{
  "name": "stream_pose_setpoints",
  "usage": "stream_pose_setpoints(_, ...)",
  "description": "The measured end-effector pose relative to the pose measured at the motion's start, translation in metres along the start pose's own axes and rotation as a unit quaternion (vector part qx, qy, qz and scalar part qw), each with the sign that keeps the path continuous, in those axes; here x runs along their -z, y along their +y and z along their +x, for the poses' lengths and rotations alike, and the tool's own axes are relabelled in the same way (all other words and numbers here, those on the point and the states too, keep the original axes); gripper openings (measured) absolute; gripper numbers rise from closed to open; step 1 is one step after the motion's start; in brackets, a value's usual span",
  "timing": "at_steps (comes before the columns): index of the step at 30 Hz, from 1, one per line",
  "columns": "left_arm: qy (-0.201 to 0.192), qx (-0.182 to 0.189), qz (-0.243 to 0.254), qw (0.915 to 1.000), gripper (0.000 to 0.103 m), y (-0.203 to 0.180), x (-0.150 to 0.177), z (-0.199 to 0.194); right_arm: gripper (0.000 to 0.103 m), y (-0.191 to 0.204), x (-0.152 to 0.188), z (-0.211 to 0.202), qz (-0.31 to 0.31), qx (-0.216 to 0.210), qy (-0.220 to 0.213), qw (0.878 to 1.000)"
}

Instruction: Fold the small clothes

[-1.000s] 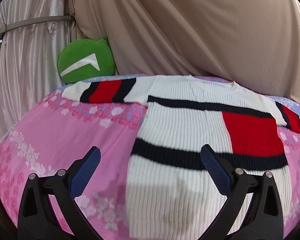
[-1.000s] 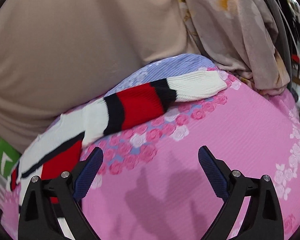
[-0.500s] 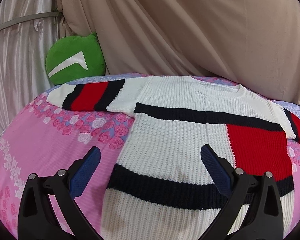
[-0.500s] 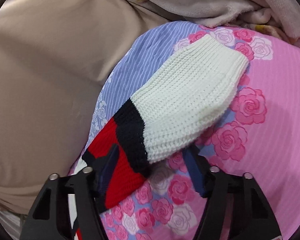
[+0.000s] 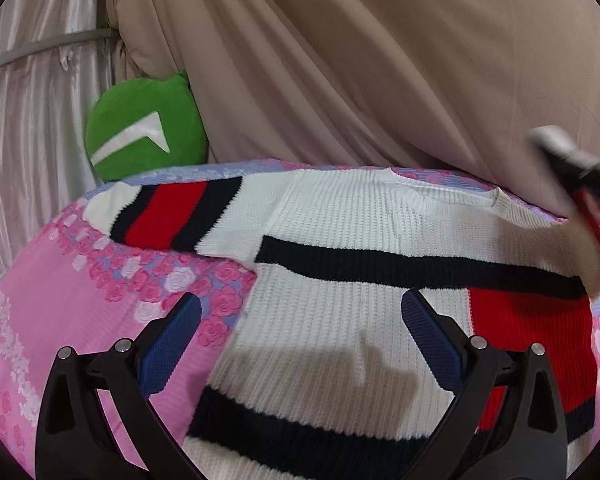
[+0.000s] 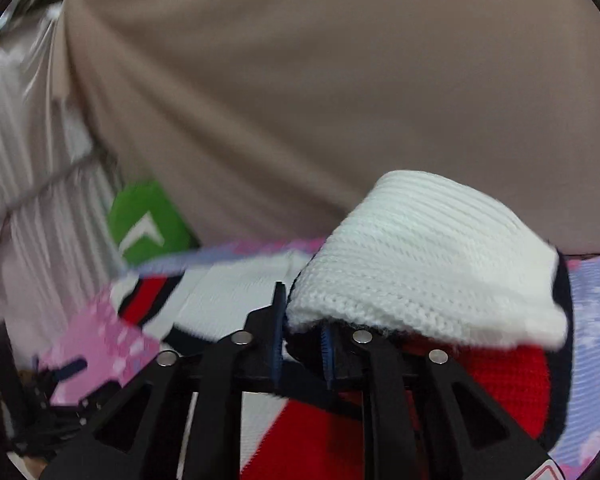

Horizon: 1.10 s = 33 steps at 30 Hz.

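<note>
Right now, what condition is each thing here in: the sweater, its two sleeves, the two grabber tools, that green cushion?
Sweater: body spread flat on the pink bedsheet, unfolded.
Left sleeve: stretched out flat, untouched.
Right sleeve: pinched and lifted, cuff flopping over.
Right gripper: jaws have just been closing, clamped on the right sleeve.
Left gripper: open, empty, above the sweater.
Green cushion: propped against the beige cloth.

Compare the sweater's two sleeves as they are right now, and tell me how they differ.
The left sleeve lies flat on the pink floral bedspread, stretched out toward the green cushion; the right sleeve is lifted and bunched. No claw touches the left sleeve, with the left claw open over the sweater's body; the right claw, which has just been closing, pinches the right sleeve. Both share a white cuff and red-and-navy stripes.
</note>
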<state>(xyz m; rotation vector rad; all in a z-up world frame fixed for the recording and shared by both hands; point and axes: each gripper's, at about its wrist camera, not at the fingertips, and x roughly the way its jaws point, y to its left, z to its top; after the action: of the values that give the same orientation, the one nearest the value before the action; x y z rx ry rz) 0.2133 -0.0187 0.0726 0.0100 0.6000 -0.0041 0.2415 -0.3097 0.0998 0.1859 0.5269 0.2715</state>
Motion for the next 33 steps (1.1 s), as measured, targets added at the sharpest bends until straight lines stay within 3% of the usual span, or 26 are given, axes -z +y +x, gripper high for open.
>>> stream_pose_setpoints(3, 0.033, 0.010, -0.011, 0.9993, 0.098, -0.001, -0.004, 0.029, 0.022, 0.020, 0.027, 0.048, -0.035, 0.018, 0.061, 0.997)
stream_pose_setpoints(5, 0.060, 0.028, -0.024, 0.9975, 0.098, 0.001, -0.007, 0.051, 0.027, 0.009, 0.038, 0.035, -0.025, 0.019, 0.056, 0.998)
stream_pose_setpoints(8, 0.077, 0.045, -0.043, 0.9951, 0.098, 0.005, -0.008, 0.069, 0.048, -0.026, 0.043, -0.014, 0.020, 0.046, 0.019, 0.999)
stream_pose_setpoints(11, 0.082, 0.056, -0.050, 0.9938, 0.098, 0.000, -0.009, 0.076, 0.051, -0.060, 0.051, -0.034, 0.082, 0.065, 0.019, 0.994)
stream_pose_setpoints(16, 0.062, 0.047, -0.051, 0.9957, 0.098, 0.001, -0.003, 0.054, 0.053, -0.073, 0.039, 0.003, 0.175, -0.037, 0.044, 0.983)
stream_pose_setpoints(19, 0.037, 0.018, -0.038, 0.9984, 0.098, 0.013, -0.002, 0.037, 0.058, -0.056, 0.028, 0.061, 0.186, -0.047, 0.069, 0.979)
stream_pose_setpoints(22, 0.024, -0.010, -0.027, 0.9993, 0.098, 0.031, -0.005, 0.028, 0.059, -0.011, 0.013, 0.120, 0.157, -0.043, 0.102, 0.981)
stream_pose_setpoints(24, 0.025, -0.017, -0.029, 0.9991, 0.098, 0.043, -0.009, 0.027, 0.053, 0.042, 0.005, 0.142, 0.114, -0.143, 0.124, 0.975)
stream_pose_setpoints(25, 0.024, -0.026, -0.030, 0.9989, 0.098, 0.050, -0.011, 0.028, 0.051, 0.071, -0.001, 0.136, 0.076, -0.191, 0.113, 0.972)
stream_pose_setpoints(26, 0.024, -0.031, -0.031, 0.9988, 0.098, 0.055, -0.013, 0.029, 0.041, 0.087, -0.005, 0.124, 0.046, -0.216, 0.092, 0.971)
stream_pose_setpoints(27, 0.024, -0.034, -0.033, 0.9986, 0.098, 0.059, -0.013, 0.031, 0.042, 0.093, -0.009, 0.108, 0.028, -0.223, 0.066, 0.972)
stream_pose_setpoints(29, 0.035, -0.030, -0.040, 0.9982, 0.098, 0.064, -0.014, 0.041, 0.043, 0.076, -0.014, 0.083, 0.038, -0.176, 0.038, 0.983)
stream_pose_setpoints(31, 0.060, -0.014, -0.051, 0.9968, 0.098, 0.064, -0.014, 0.057, 0.047, 0.037, -0.012, 0.046, 0.055, -0.087, 0.010, 0.995)
stream_pose_setpoints(33, 0.087, 0.019, -0.063, 0.9940, 0.098, 0.059, -0.013, 0.076, 0.049, -0.005, 0.001, 0.005, 0.058, 0.030, -0.004, 0.998)
